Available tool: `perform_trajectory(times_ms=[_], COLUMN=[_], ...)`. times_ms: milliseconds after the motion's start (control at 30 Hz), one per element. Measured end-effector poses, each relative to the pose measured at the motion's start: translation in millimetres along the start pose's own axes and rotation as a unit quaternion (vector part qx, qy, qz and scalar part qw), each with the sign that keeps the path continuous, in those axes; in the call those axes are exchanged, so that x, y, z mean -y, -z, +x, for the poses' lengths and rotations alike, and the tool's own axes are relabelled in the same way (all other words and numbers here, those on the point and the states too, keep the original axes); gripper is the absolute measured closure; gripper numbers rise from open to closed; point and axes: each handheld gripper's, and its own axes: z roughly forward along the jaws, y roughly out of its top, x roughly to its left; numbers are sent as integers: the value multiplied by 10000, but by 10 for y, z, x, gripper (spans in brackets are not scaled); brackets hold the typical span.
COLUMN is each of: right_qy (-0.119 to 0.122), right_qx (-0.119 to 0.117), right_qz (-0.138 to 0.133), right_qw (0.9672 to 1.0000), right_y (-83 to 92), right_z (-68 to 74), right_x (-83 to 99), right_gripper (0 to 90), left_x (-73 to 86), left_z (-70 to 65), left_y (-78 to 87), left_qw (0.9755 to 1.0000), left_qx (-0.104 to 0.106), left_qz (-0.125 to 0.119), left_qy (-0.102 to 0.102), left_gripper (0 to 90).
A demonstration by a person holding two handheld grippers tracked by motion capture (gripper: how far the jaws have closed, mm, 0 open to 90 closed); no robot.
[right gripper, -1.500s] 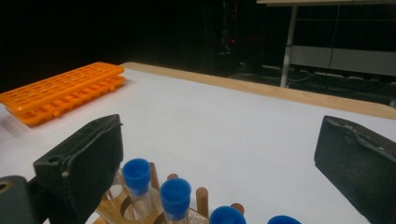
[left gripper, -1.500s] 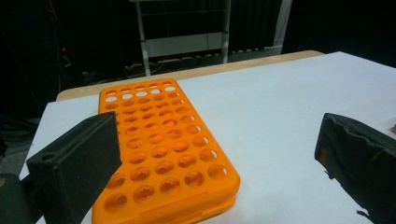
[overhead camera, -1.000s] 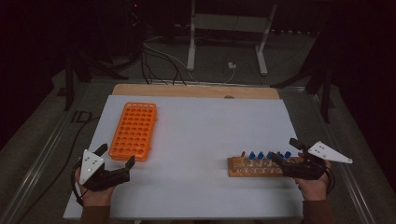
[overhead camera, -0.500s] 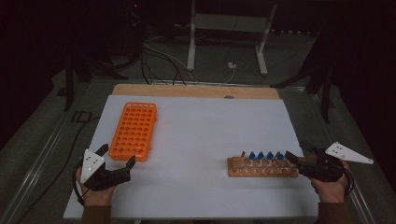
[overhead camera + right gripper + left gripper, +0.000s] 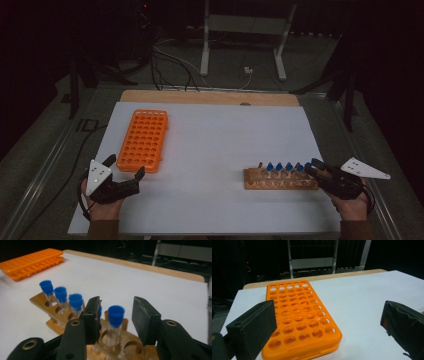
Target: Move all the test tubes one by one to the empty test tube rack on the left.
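Observation:
A wooden rack (image 5: 280, 179) near the table's front right holds several clear tubes with blue caps (image 5: 280, 166). My right gripper (image 5: 314, 167) reaches in at the rack's right end. In the right gripper view its jaws (image 5: 116, 304) stand either side of the end tube (image 5: 115, 315). They have just been closing, and a gap remains on each side of the cap. An empty orange rack (image 5: 145, 137) lies at the left. My left gripper (image 5: 126, 166) rests open at its near end, jaws wide (image 5: 328, 303) over the rack (image 5: 297, 315).
A white sheet (image 5: 220, 135) covers the table, with a wooden edge (image 5: 210, 96) at the back. Beyond it are a metal stand (image 5: 240, 30) and cables on the floor (image 5: 170, 60). The orange rack (image 5: 30, 261) lies far from the tubes.
The right hand has shifted a little to the right at the wooden rack's end, and its jaws have narrowed around the end tube. The left gripper has stayed put.

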Motion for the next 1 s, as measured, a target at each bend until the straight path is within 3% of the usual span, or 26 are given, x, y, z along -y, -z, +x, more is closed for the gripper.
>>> perform_trajectory(times_ms=[133, 567, 1000], right_qy=[-70, 24, -44], right_qx=[56, 84, 80], right_qz=[-18, 329, 244], right_qw=[10000, 9994, 9997], right_y=[-36, -126, -63], right_z=[0, 32, 48], right_x=[42, 130, 34], right_gripper=[657, 749, 771], left_x=[-2, 0, 1], left_z=[5, 5, 3], left_y=[6, 3, -1], left_qw=[10000, 10000, 10000], left_qx=[-4, 15, 22], left_qz=[-16, -7, 5], left_qy=[11, 12, 12], left_gripper=[9, 9, 9])
